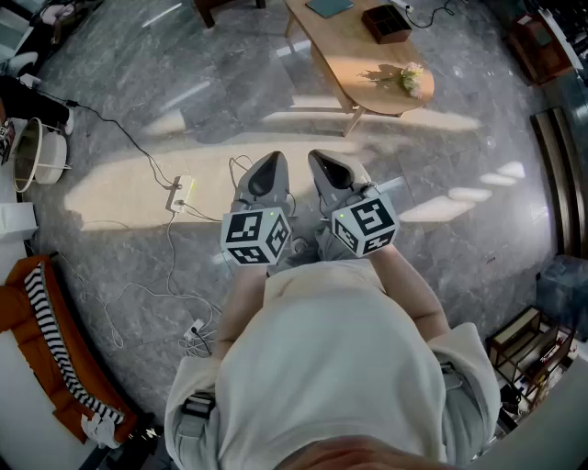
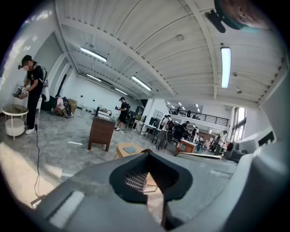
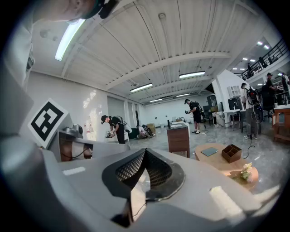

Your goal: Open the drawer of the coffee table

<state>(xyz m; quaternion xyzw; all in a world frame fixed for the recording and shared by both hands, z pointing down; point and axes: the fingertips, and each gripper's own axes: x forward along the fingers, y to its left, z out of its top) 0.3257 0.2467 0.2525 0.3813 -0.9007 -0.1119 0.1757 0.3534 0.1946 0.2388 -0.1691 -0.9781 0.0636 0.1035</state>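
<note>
The light wooden coffee table (image 1: pixel 358 57) stands on the grey floor well ahead of me, at the top of the head view. On it lie a dark compartment box (image 1: pixel 386 23), a flat book (image 1: pixel 329 7) and a small bunch of flowers (image 1: pixel 409 79). No drawer shows from here. My left gripper (image 1: pixel 266 173) and right gripper (image 1: pixel 331 169) are held side by side close to my body, pointing toward the table and far short of it. Both are shut with nothing between the jaws. The right gripper view shows the table (image 3: pixel 217 164) beyond the right gripper (image 3: pixel 145 152); the left gripper (image 2: pixel 147 153) half hides the table (image 2: pixel 128 149).
A power strip (image 1: pixel 181 193) with trailing cables lies on the floor left of the grippers. At far left stand a white round side table (image 1: pixel 41 151) and an orange sofa (image 1: pixel 46 340). A dark brown cabinet (image 2: pixel 100 131) stands beyond the coffee table, with several people around the hall.
</note>
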